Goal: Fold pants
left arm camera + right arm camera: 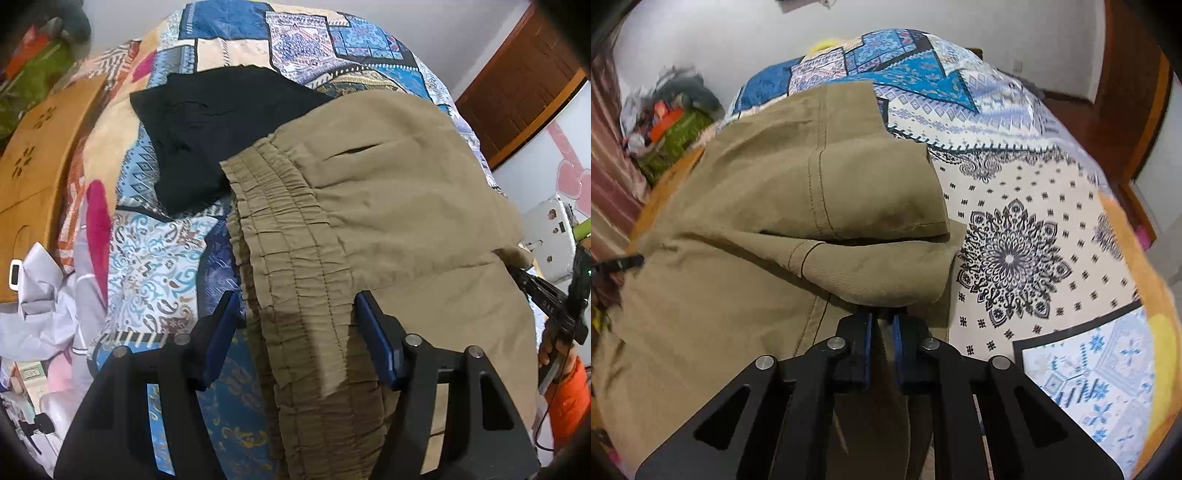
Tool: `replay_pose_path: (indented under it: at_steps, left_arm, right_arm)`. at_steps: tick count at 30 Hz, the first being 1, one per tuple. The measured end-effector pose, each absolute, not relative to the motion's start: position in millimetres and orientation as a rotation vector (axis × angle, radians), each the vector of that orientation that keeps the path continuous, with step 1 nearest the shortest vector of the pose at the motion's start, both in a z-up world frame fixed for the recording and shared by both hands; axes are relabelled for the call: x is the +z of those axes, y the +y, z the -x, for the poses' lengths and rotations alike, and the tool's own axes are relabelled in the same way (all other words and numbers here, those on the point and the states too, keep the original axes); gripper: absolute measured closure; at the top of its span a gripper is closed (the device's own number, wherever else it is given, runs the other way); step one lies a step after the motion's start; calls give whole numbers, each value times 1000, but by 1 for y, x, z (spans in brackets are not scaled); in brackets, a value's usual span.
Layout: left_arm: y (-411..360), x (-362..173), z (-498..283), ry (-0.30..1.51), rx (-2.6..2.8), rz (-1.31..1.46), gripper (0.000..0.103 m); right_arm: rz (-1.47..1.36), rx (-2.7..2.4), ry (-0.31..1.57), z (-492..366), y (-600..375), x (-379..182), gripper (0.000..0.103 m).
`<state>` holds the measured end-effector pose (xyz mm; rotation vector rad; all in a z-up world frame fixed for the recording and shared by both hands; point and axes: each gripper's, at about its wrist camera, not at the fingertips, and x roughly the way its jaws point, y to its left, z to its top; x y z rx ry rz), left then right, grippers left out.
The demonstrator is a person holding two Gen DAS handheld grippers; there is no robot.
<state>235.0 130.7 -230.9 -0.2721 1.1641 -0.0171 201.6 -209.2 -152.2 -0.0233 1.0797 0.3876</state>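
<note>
The khaki pants lay on the bed, over its patterned quilt, and they were already doubled at least once: in the right wrist view one layer of cloth lay on top of another, with a rounded fold edge just ahead of the jaws. The left gripper had its jaws spread wide, one on each side of the gathered waistband, which ran between them and back under the gripper; whether the pads touched the cloth could not be told. The right gripper had its jaws pressed nearly together, pinching a strip of the khaki cloth just below that fold edge. A black garment lay beyond the left jaws, partly under the waistband end of the pants.

By the look of it the fold was partway done. The pants seemed halved but loose and puffy, so flattening and probably one more fold were left.
</note>
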Motion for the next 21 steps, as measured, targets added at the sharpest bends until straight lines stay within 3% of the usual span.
replay_pose_path:
  at_steps: [6,10,14,17,21]
  left_arm:
    - [127,-233,-234,1156,-2,233,36]
    - [124,-225,-234,1162,23,186,35]
    - [118,-210,-231,1120,61,123,35]
    - [117,-198,-233,1102,40,111,35]
    - [119,-187,-238,1072,39,109,26]
  right_arm:
    - [47,388,1095,-205,-207,-152,95]
    - [108,415,1073,-199,-206,-142,88]
    - [140,422,999,-186,-210,-124,62]
    - [136,437,952,-182,-212,-110,58]
    - [160,451,883,-183,-207,-94,48]
